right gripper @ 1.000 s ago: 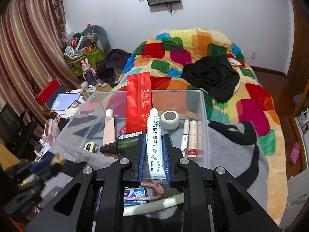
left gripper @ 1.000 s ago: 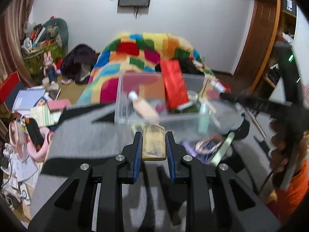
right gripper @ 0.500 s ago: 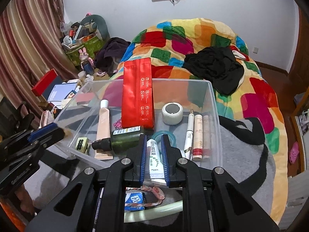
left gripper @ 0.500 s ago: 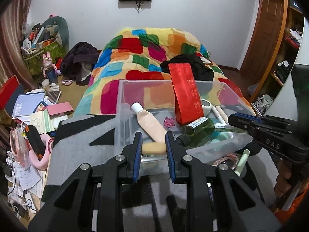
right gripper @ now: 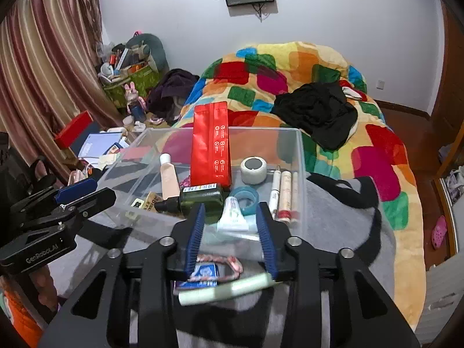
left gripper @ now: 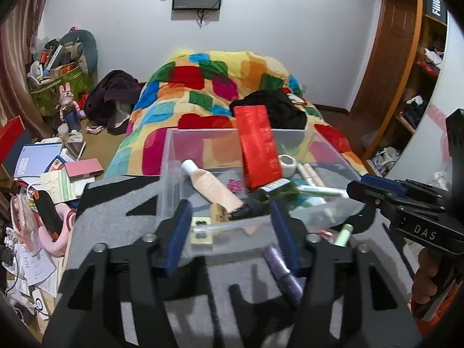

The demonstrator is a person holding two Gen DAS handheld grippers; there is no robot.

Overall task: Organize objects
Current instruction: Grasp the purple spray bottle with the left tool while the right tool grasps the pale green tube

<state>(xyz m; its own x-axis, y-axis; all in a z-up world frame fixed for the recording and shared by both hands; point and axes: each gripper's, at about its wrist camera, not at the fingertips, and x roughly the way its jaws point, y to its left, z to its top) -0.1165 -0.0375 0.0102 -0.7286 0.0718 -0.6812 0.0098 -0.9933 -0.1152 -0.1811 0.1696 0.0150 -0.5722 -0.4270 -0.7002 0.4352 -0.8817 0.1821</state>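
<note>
A clear plastic bin (left gripper: pixel 174 156) (right gripper: pixel 300 156) sits on a grey and black blanket. It holds a red pouch (left gripper: pixel 256 148) (right gripper: pixel 210 145), a beige tube (left gripper: pixel 210 184) (right gripper: pixel 169 178), a green bottle (right gripper: pixel 200 198), a tape roll (right gripper: pixel 253 169), a teal ring (right gripper: pixel 245 198), pens (right gripper: pixel 285 191), a tan block (left gripper: pixel 219 213) and a white tube (right gripper: pixel 233 216). My left gripper (left gripper: pixel 229 226) is open and empty at the bin's near wall. My right gripper (right gripper: pixel 230 226) is open and empty just above the white tube.
On the blanket in front of the bin lie a pale green tube (right gripper: pixel 226 288), a blue packet (right gripper: pixel 203 274), a pink braided band (right gripper: pixel 216 259) and a purple tube (left gripper: pixel 282 271). A colourful quilt (right gripper: pixel 304 66) lies behind. Clutter covers the floor at the left (left gripper: pixel 43 174).
Both grippers have opened. The left one let the tan block go into the bin; the right one let the white tube go into the bin.
</note>
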